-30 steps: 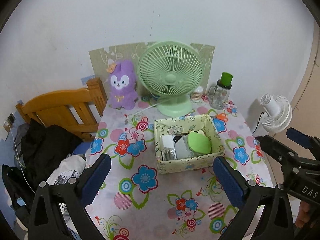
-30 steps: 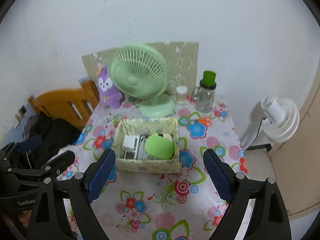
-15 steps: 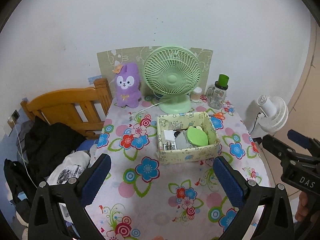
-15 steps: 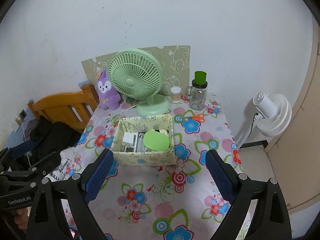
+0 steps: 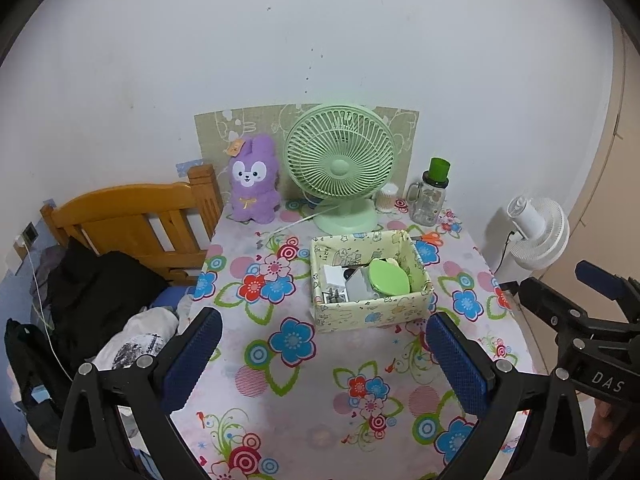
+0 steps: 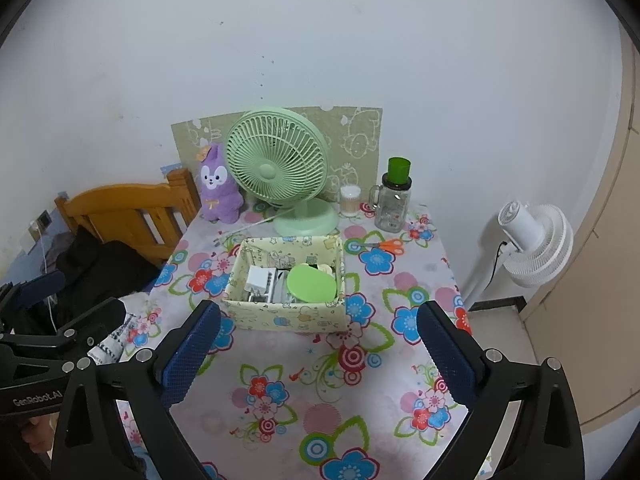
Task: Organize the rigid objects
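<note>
Patterned fabric box (image 5: 370, 312) holds smooth green oval case (image 5: 389, 277), white plastic blocks (image 5: 335, 276).

Each handheld gripper, left gripper (image 5: 323, 356) and right gripper (image 6: 318, 350), has a black frame with triangular cut-outs, silver screw heads, and two fingers faced with blue textured pads (image 5: 192, 354). Body markings read "DAS" on the right unit and "GenRobot.AI" on the left unit. Bare skin of the right hand (image 5: 600, 426) shows at the frame edge.
</note>
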The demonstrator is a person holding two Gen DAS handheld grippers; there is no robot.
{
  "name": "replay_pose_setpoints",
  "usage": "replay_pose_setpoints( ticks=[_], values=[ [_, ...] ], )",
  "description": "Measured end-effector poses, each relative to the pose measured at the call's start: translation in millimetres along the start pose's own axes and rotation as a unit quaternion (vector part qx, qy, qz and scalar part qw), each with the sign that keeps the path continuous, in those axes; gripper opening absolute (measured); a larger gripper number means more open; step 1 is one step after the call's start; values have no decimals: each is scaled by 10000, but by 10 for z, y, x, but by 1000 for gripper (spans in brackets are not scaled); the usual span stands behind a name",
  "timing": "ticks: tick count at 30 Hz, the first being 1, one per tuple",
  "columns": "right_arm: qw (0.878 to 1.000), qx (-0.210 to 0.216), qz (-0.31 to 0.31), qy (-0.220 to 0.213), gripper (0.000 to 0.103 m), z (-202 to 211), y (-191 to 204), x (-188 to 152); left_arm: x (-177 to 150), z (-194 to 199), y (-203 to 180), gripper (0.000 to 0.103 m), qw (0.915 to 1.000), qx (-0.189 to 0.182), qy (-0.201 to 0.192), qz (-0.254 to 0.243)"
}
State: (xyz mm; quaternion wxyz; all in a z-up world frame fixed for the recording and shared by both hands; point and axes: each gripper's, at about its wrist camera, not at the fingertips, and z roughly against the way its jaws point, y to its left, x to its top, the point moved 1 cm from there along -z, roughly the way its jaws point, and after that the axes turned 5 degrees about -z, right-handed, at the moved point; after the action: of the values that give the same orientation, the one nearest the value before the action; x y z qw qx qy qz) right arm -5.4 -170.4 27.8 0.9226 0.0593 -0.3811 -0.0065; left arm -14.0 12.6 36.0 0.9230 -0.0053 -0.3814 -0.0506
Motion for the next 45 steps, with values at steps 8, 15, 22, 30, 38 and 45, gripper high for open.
replay_pose_setpoints(
  ticks=[8, 15, 22, 30, 38, 45],
  values=[
    [10000, 23, -54, 1, 100, -3, -11, 16, 15, 10, 50, 103, 9999, -46, -20, 126],
    [10000, 21, -68, 14, 100, -1, -11, 4, 21, 12, 56, 103, 9999, -18, 17, 127],
    [10000, 54, -64, 2, 100, 17, 23, 7, 13, 18, 7, 103, 10000, 36, 44, 8],
    [9999, 62, -80, 31, 100, 13, 40, 12, 5, 37, 23, 103, 10000, 3, 7, 80],
    [10000, 79, 17, 36, 100, 19, 85, -6, -11, 29, 4, 103, 10000, 14, 38, 23],
    [10000, 67, 7, -9, 100, 33, 90, -4, -15, 22, 34, 103, 10000, 50, 35, 77]
  ],
)
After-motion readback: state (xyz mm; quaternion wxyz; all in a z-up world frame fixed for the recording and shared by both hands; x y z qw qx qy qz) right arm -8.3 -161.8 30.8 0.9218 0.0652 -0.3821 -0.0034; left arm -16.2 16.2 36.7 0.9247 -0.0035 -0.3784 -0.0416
